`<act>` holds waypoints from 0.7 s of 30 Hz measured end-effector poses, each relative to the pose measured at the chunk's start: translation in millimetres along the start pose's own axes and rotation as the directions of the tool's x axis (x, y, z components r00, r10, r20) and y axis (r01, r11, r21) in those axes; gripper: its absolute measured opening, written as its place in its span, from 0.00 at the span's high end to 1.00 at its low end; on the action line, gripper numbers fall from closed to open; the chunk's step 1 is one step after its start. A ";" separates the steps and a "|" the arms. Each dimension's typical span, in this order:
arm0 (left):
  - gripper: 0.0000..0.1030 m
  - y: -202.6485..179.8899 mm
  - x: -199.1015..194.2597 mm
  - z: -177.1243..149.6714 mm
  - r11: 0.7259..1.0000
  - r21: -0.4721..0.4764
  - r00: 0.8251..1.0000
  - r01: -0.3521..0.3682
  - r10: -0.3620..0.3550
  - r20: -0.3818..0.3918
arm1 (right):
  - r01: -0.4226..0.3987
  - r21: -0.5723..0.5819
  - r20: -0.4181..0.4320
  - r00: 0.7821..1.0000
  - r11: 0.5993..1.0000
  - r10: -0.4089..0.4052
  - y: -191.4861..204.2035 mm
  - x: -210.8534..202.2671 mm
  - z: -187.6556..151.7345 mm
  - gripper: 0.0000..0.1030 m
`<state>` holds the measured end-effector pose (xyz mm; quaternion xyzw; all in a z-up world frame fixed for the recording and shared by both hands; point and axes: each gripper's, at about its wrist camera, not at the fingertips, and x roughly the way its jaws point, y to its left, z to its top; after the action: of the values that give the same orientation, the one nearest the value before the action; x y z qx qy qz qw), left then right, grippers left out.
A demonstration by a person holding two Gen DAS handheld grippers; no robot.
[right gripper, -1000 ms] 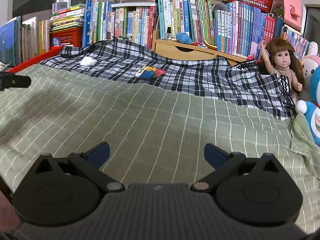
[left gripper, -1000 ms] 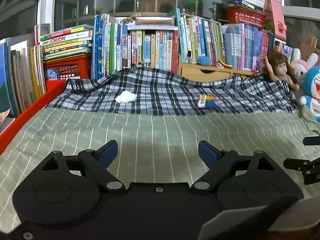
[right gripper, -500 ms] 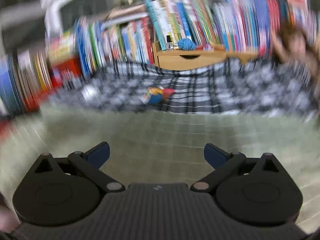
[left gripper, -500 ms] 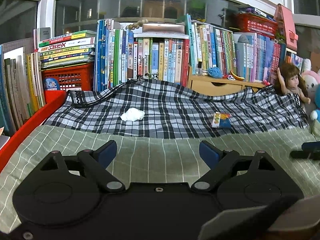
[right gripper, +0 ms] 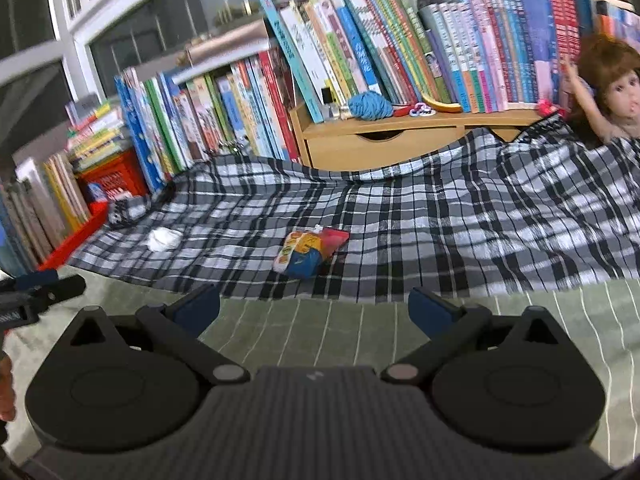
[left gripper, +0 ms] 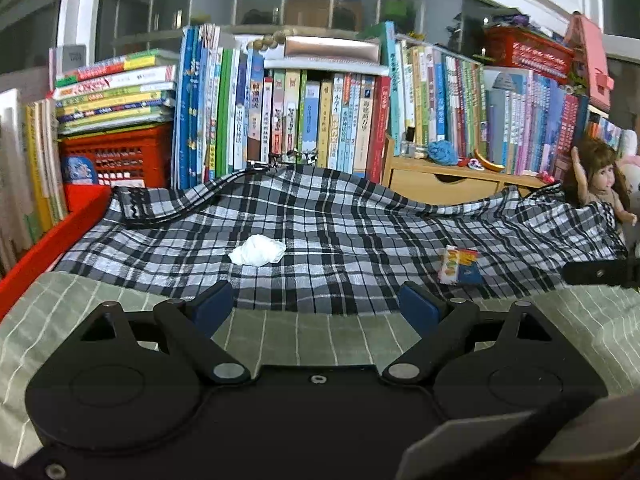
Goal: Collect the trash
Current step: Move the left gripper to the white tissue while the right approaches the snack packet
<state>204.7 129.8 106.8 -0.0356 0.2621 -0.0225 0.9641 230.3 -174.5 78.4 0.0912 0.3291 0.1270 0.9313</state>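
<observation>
While both grippers, left gripper (left gripper: 316, 300) and right gripper (right gripper: 314, 306), are standing spread and empty, I am judging the crumpled white tissue wad (left gripper: 258, 251) light and soft, pinchable anywhere, and the colourful crinkly snack wrapper (right gripper: 310, 251) slippery, best taken mid-body.

Bed (left gripper: 304, 336) covered with green, white-striped sheet. Black-and-white plaid blanket (left gripper: 360, 232) spread across far half, rumpled against book row. On blanket: crumpled white tissue (left gripper: 258, 251) toward left, colourful snack wrapper (left gripper: 459, 266) toward right, well apart.
</observation>
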 end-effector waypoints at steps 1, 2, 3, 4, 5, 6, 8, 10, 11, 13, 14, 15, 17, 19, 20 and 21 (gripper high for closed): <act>0.13 1.7 10.7 4.5 1.000 -0.001 1.000 -0.015 0.015 -0.010 | 0.002 -0.005 -0.012 1.000 1.000 -0.002 0.2 9.1 4.0 0.00; 0.13 3.0 19.7 7.8 1.000 0.004 0.999 -0.028 0.028 -0.016 | 0.001 -0.011 -0.027 1.000 1.000 -0.001 -0.1 20.5 9.8 0.00; 0.14 4.2 30.9 12.4 0.999 0.010 0.999 -0.044 0.045 -0.029 | 0.008 -0.017 -0.040 0.999 1.000 -0.008 -0.7 30.1 15.2 0.00; 0.14 5.7 43.9 18.3 0.998 0.013 0.998 -0.059 0.059 -0.038 | 0.026 -0.023 -0.052 0.998 0.999 -0.027 -1.0 40.9 21.6 0.00; 0.14 7.6 54.6 23.2 0.998 0.013 0.997 -0.058 0.058 -0.041 | 0.041 -0.026 -0.059 0.997 0.999 -0.043 -1.7 50.4 27.1 0.00; 0.14 10.6 66.4 28.1 0.999 0.006 0.997 -0.053 0.054 -0.047 | 0.053 -0.027 -0.065 0.996 0.998 -0.055 -2.5 59.2 33.0 0.00; 0.14 23.0 90.8 33.9 0.996 -0.067 0.996 -0.063 0.059 -0.060 | 0.075 -0.013 -0.079 0.994 0.997 -0.076 -4.2 77.2 42.4 0.00; 0.17 44.4 116.8 28.2 0.976 -0.209 0.993 -0.058 0.036 -0.111 | 0.085 0.008 -0.089 0.992 0.996 -0.084 -3.8 91.4 46.4 0.00; 0.22 53.9 129.9 22.7 0.964 -0.257 0.988 -0.063 0.023 -0.155 | 0.088 0.014 -0.095 0.992 0.996 -0.086 -2.8 98.4 46.3 0.00; 0.32 62.5 144.9 13.5 0.960 -0.258 0.977 -0.112 0.059 -0.204 | 0.095 0.010 -0.100 0.991 0.995 -0.094 -0.2 108.8 44.0 0.00; 0.32 61.0 145.9 10.7 0.967 -0.216 0.976 -0.135 0.092 -0.198 | 0.099 0.001 -0.103 0.990 0.995 -0.099 1.8 113.4 42.3 0.00; 0.29 57.5 144.0 9.7 0.975 -0.168 0.977 -0.145 0.114 -0.182 | 0.105 -0.005 -0.104 0.989 0.994 -0.105 3.4 118.0 40.2 0.00; 0.26 50.3 136.4 10.9 0.986 -0.111 0.984 -0.126 0.110 -0.143 | 0.099 0.005 -0.097 0.990 0.995 -0.098 4.5 122.7 37.0 0.00; 0.25 45.5 130.4 12.8 0.990 -0.097 0.987 -0.107 0.094 -0.126 | 0.080 0.029 -0.093 0.993 0.996 -0.077 4.3 124.8 34.4 0.00; 0.25 43.6 127.2 15.0 0.989 -0.096 0.987 -0.112 0.099 -0.124 | 0.076 0.027 -0.094 0.993 0.997 -0.073 5.4 126.2 34.1 0.00; 0.25 42.2 124.7 16.6 0.988 -0.094 0.987 -0.125 0.114 -0.115 | 0.077 0.009 -0.101 0.992 0.997 -0.075 6.9 127.4 34.8 0.00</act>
<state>321.6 165.1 54.9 -0.0672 0.3169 0.0467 0.9449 346.9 -133.2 31.6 0.0783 0.3797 0.0937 0.9170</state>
